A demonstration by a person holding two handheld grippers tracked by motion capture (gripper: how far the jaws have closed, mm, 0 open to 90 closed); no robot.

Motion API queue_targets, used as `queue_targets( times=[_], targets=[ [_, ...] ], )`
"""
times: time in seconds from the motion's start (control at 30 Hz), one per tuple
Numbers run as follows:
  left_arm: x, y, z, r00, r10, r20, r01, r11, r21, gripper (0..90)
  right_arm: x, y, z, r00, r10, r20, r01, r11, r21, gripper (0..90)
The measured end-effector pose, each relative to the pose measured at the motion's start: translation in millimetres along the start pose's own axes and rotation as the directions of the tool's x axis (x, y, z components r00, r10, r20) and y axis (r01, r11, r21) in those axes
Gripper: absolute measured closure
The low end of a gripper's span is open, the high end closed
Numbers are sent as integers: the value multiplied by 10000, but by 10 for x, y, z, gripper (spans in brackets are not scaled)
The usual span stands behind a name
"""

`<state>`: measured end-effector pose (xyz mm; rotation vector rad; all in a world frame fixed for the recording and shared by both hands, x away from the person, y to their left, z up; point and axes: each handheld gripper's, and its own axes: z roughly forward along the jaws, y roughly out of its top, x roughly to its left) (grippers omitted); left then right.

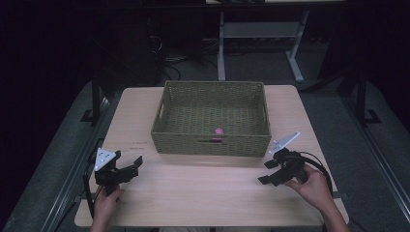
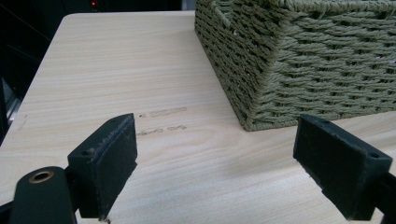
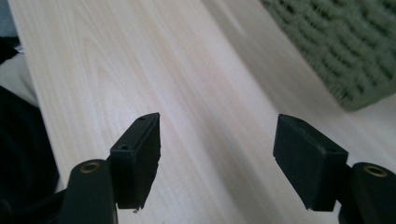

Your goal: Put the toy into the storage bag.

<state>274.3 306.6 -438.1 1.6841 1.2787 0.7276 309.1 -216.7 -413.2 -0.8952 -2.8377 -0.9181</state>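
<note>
A green woven basket stands at the middle back of the light wooden table. Inside it, near the front wall, lies a small pink object. My left gripper rests at the table's left front, open, nothing between its jaws; the basket's near corner rises just ahead of it. My right gripper is held low at the right front, open and holding nothing, pointing left across the bare table, with the basket's corner at its upper right.
Faint marks show on the tabletop left of the basket. Beyond the table stand a white desk frame and cables on a dark floor. Dark metal rails run along both sides of the table.
</note>
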Motion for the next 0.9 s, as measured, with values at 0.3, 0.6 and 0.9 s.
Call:
queue_targets(
  times=[0.3, 0.6, 0.9],
  targets=[
    [-24, -2, 7, 10000, 21, 55, -21, 10000, 2, 129, 40, -235, -31, 9994, 332, -9, -332, 9988, -354, 314],
    [-31, -2, 9, 9999, 26, 111, -26, 10000, 22, 130, 99, -369, -33, 9988, 468, 116, -461, 9971, -601, 313],
    [-31, 0, 11, 9999, 19, 147, -19, 10000, 26, 129, 214, -506, -61, 9977, 591, 343, -550, 9922, -1116, 300]
  ],
)
